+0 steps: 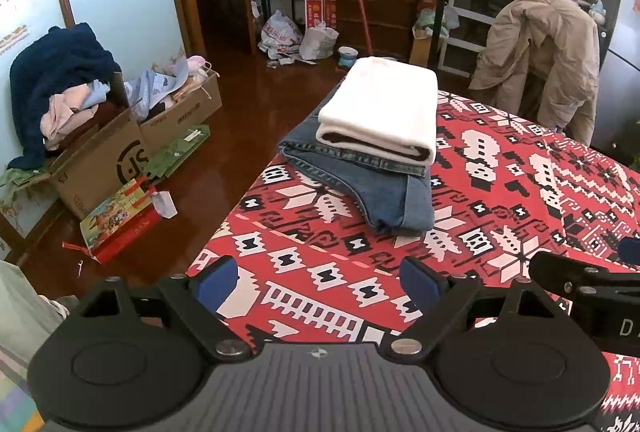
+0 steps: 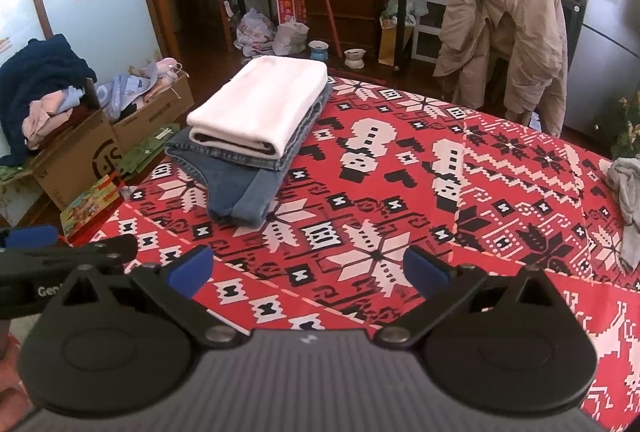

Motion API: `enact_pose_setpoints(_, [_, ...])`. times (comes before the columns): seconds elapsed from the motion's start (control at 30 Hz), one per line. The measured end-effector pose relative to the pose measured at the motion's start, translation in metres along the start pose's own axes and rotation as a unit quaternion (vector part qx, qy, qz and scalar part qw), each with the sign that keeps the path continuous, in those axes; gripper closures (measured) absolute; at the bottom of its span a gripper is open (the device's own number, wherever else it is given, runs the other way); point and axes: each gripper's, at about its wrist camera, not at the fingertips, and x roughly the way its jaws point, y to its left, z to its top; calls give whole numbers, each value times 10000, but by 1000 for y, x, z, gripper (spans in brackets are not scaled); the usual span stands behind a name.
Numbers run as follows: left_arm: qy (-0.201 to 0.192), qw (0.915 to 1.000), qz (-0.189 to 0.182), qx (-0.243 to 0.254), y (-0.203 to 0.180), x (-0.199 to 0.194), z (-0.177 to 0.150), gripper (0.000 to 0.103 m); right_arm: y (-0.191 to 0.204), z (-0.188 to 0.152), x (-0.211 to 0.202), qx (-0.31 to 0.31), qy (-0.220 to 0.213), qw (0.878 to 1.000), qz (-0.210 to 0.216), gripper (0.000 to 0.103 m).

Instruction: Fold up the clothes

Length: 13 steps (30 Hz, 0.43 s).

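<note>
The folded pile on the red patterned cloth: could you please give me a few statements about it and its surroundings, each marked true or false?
1. The white folded garment lies on top of the folded jeans. True.
2. The left gripper is clamped on the jeans. False: its jaws stand open over the red patterned cloth, holding nothing.
3. A crumpled grey garment lies at the cloth's right edge in the right wrist view. True.
4. The right gripper holds the white garment. False: its jaws are open and empty.
5. A beige coat hangs over a chair behind the table. True.
</note>
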Motion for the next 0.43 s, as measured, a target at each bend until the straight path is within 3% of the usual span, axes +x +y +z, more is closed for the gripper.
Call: enact_pose_setpoints(0.43, [28,10000,-28,7,-1,1,-3,15,6,0,1,-60,7,10000,-1,1])
